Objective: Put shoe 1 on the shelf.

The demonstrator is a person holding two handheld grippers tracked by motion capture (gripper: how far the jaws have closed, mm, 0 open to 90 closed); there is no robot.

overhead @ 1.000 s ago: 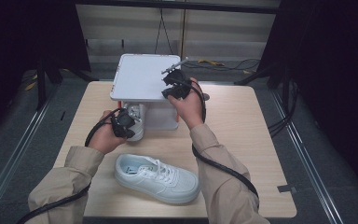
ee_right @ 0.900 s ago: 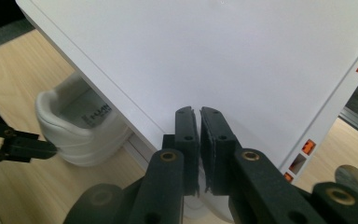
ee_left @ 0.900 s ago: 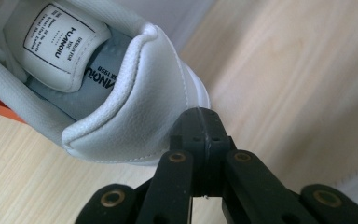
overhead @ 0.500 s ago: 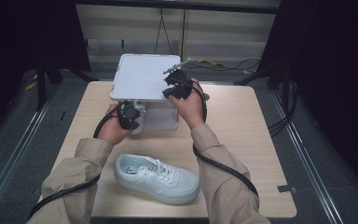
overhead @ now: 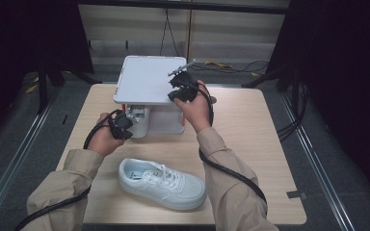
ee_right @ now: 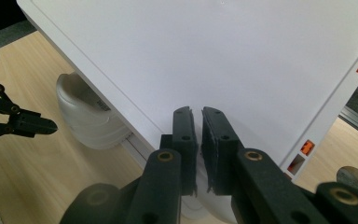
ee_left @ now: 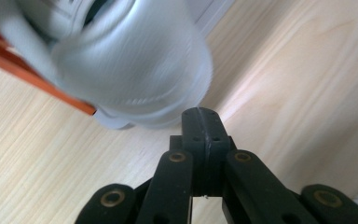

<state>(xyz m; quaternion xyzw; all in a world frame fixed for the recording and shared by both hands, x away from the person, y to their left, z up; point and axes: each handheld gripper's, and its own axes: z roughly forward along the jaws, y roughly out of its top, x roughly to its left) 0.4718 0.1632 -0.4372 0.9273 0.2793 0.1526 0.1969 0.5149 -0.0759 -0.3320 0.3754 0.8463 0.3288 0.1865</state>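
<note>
A white shoe box (overhead: 166,120) stands at the back of the table. Its lid (overhead: 147,79) is raised and tilted, and my right gripper (overhead: 178,91) is shut on the lid's front right edge. In the right gripper view the jaws (ee_right: 198,114) pinch the lid (ee_right: 214,56). The heel of a white shoe (overhead: 138,117) sticks out under the lid at the box's front left. My left gripper (overhead: 126,125) is shut and empty, with its tips just short of that heel (ee_left: 130,60). The right gripper view shows the heel (ee_right: 91,123) and the left gripper (ee_right: 46,125) beside it.
A second white sneaker (overhead: 164,183) lies on its sole near the front edge of the wooden table (overhead: 250,144), between the person's forearms. An orange strip (ee_left: 37,88) of the box runs beside the heel. Cables trail from both grippers.
The left gripper went forward against the shoe heel, then drew back a little toward the person. The shoe sits deeper under the lid. The right gripper held the lid still.
</note>
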